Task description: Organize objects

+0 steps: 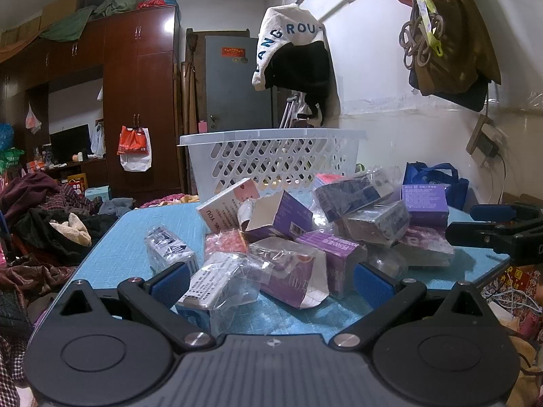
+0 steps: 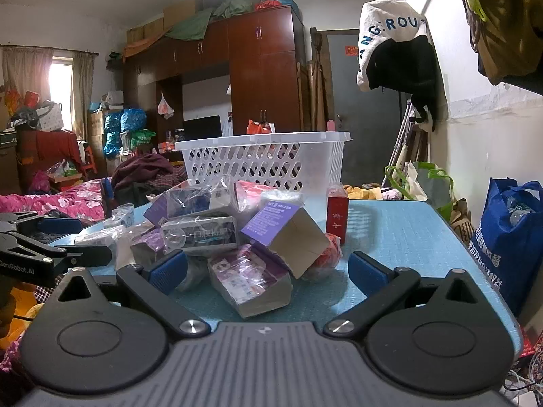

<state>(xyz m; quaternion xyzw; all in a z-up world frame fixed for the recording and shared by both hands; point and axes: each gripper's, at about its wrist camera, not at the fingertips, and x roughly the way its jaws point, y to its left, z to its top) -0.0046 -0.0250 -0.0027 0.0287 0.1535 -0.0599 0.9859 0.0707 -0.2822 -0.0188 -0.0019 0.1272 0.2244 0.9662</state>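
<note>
Table: I see a blue top carrying everything; its near and left edges lie close to the pile, so a box I nudge could slide off onto the clothes below.
Basket: white, slotted, at the far side just behind the pile. It looks light, and I judge a hard drop against its wall could shove it toward the far edge.
Pile of boxes: small cartons and film-wrapped packs leaning on each other mid-table, between my grippers and the basket. Pulling one from low down may topple the rest.
Left gripper: jaws spread wide and holding nothing, either side of a wrapped white pack. Loose film could slip from the pads.
Right gripper: jaws likewise apart and unloaded, around a purple wrapped box.
Open purple carton: tilted on top; I'd expect it to crush or tip if clipped.
</note>
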